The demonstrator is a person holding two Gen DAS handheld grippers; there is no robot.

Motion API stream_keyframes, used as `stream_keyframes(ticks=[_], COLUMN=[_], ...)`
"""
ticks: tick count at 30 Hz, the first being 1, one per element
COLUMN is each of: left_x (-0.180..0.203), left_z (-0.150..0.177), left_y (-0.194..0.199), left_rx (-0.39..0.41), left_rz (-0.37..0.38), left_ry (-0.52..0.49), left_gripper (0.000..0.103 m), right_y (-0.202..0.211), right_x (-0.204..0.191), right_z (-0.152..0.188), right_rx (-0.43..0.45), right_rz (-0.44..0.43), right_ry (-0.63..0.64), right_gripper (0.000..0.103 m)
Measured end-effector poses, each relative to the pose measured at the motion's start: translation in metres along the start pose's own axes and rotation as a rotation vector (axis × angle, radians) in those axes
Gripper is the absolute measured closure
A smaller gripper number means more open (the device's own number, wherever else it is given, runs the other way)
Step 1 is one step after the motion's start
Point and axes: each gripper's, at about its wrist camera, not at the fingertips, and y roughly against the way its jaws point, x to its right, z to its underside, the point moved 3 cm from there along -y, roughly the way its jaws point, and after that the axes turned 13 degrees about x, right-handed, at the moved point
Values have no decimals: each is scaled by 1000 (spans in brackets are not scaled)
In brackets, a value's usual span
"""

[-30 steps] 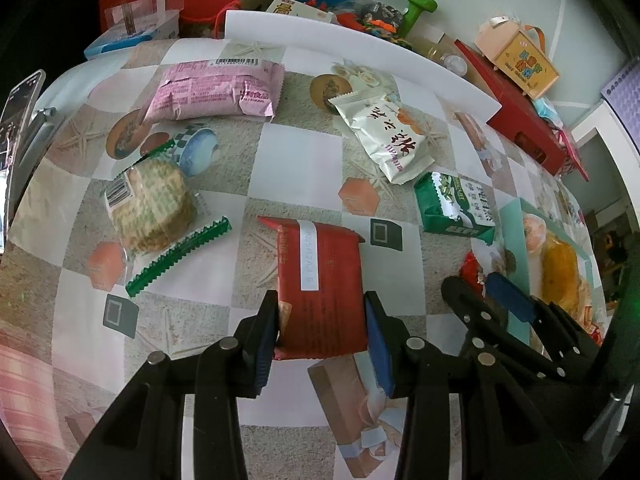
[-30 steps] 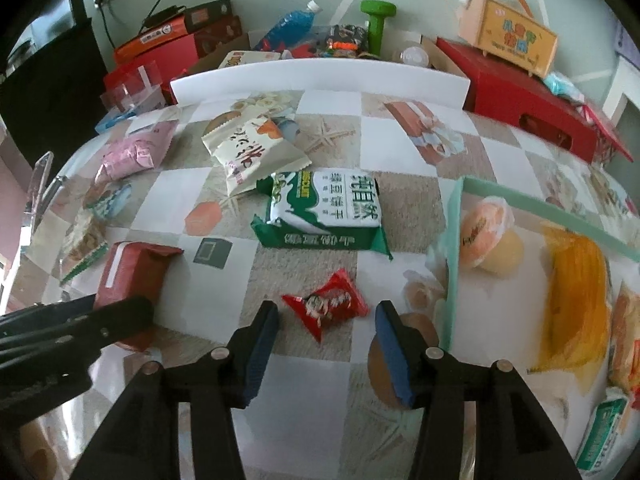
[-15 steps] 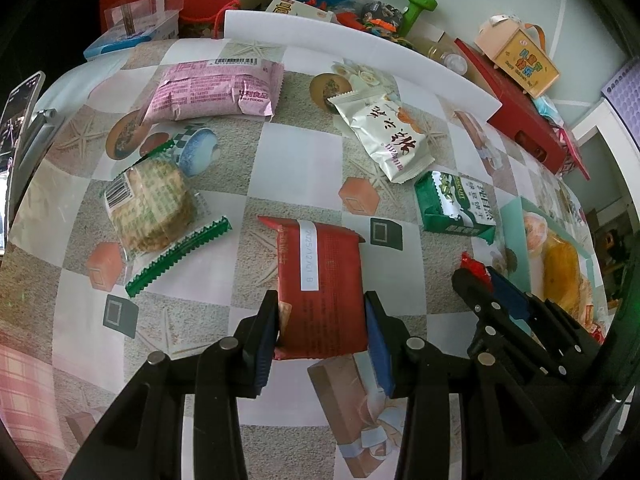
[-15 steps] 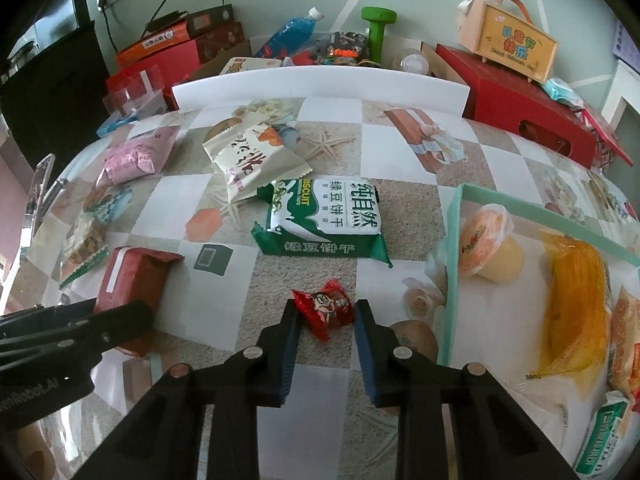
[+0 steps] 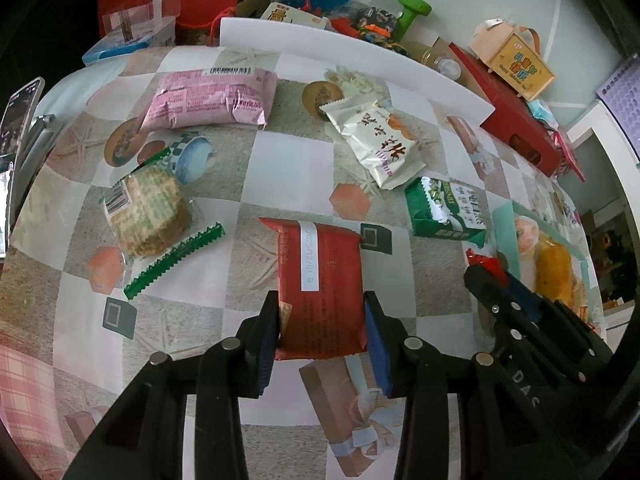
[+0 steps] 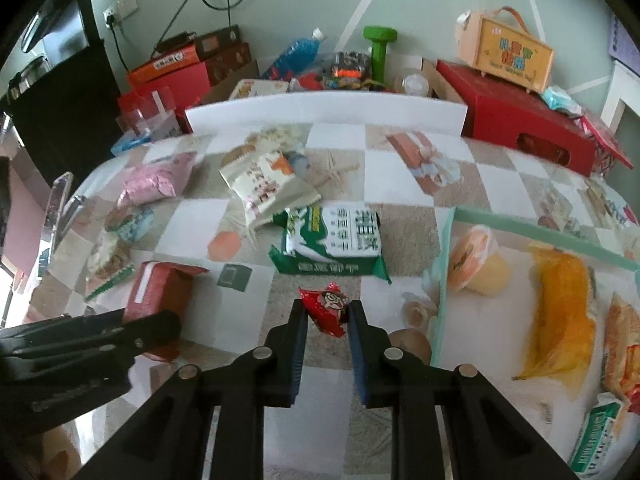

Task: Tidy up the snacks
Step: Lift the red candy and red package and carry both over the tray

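Both claws held snacks: my right claw [image 6: 327,316] pinched the small red candy [image 6: 326,309] at lower centre, my left claw [image 5: 322,312] gripped the red packet [image 5: 320,284]. To do it well, I judged, I should lift straight before swinging toward the tray [image 6: 448,248] at right.

My right side: green packet [image 6: 332,240] blocks 12 o'clock, tray wall [image 6: 442,264] at 3; bare tablecloth [image 6: 224,332] between grippers.

date sticker 2025/12/01 B on my flat red foil snack pack [image 5: 322,284], barcode label on the pink crinkly bag [image 5: 208,98], another barcode on the round clear-wrapped cracker stack [image 5: 148,210], other print too blurry
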Motion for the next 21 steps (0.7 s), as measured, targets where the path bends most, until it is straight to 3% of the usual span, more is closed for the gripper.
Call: stream_keyframes(ticks=[10, 21], left_x=[12, 45], left_z=[-13, -23], left_y=[22, 46], left_rx=[72, 152], left_rz=[46, 117], left_ry=[4, -40], left_gripper=[62, 62], right_y=[31, 62], right_x=[3, 40], right_z=[-13, -20], right_rx=[61, 79], right_rz=[-4, 58], right_ry=[-9, -100], right_gripper=[81, 81])
